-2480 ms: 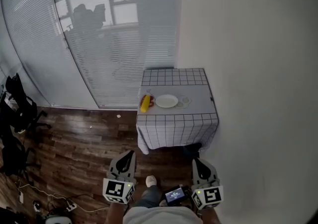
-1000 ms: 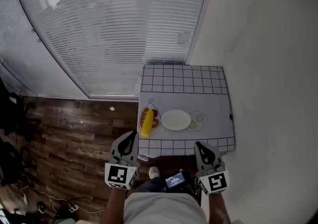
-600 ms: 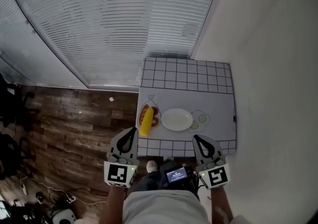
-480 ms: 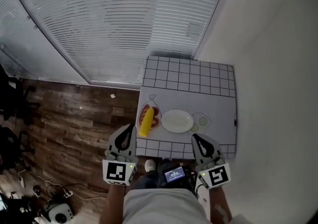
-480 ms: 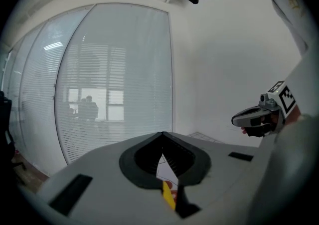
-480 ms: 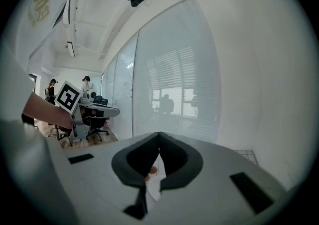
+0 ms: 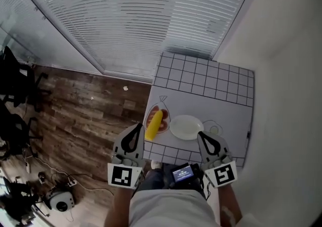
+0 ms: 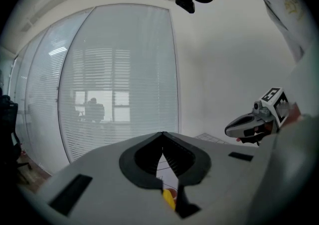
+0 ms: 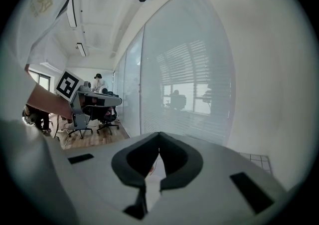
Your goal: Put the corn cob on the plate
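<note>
A yellow corn cob lies near the front left corner of a small square table draped in a white cloth with a black grid border. It rests across a reddish round patch whose nature I cannot tell. A round white plate sits just beside the cob at its three o'clock and holds nothing. A thin looped outline lies on the cloth at the plate's three o'clock. The left gripper hangs off the table's left edge at the cob's eight o'clock, near it but apart, with its jaws pressed together on nothing. Its own view shows a sliver of yellow through the slot below the tips. The right gripper hovers over the table's front edge at the plate's five o'clock, its jaws likewise together and empty. Each carries a cube with black square markers. A small device with a lit screen sits at the person's waist, between the two grippers. The floor is dark wooden planking, with a small pale scrap at the table's nine o'clock. Cables and a round grey device lie at the head view's seven o'clock. Black office chairs stand at nine o'clock, and a glass wall with lowered slatted blinds runs behind the table at twelve. A plain white wall closes the three o'clock side.
</note>
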Available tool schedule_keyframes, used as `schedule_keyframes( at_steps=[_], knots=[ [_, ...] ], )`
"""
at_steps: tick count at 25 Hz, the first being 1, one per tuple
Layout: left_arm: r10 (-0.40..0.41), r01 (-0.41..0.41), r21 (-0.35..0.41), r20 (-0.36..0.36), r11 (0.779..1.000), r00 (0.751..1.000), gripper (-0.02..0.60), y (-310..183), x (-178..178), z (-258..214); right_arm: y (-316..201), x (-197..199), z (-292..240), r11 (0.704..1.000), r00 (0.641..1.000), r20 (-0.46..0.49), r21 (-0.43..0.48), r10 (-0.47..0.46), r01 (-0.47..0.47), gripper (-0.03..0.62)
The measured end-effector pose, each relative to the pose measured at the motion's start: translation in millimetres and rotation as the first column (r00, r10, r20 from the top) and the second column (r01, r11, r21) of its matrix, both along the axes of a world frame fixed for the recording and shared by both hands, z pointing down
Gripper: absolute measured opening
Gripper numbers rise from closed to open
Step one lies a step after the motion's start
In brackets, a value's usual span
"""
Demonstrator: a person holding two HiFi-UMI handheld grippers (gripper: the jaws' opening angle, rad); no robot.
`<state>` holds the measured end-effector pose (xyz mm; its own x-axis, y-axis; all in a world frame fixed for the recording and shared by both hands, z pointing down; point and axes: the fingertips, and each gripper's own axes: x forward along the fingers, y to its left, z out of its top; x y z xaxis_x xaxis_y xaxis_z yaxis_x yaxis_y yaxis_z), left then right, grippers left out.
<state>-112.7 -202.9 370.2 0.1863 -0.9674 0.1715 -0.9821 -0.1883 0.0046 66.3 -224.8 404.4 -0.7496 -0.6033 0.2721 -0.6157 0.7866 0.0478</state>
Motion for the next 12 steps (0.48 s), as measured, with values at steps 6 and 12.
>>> schedule_keyframes(
  at_steps=[6,12],
  knots=[
    [-0.036,0.037,-0.05,0.034,0.998,0.999,0.008,0.9,0.6,24.0,-9.5,-6.8,13.9,0.996,0.996,-0.03,0.021,-0.085,0.086,0.006],
    [-0.04,0.048,-0.111,0.074,0.993,0.996,0.008,3.4,4.5,36.2,-8.4,-13.2,22.5,0.985,0.982,-0.082,-0.029,-0.171,0.169,0.006]
  ],
)
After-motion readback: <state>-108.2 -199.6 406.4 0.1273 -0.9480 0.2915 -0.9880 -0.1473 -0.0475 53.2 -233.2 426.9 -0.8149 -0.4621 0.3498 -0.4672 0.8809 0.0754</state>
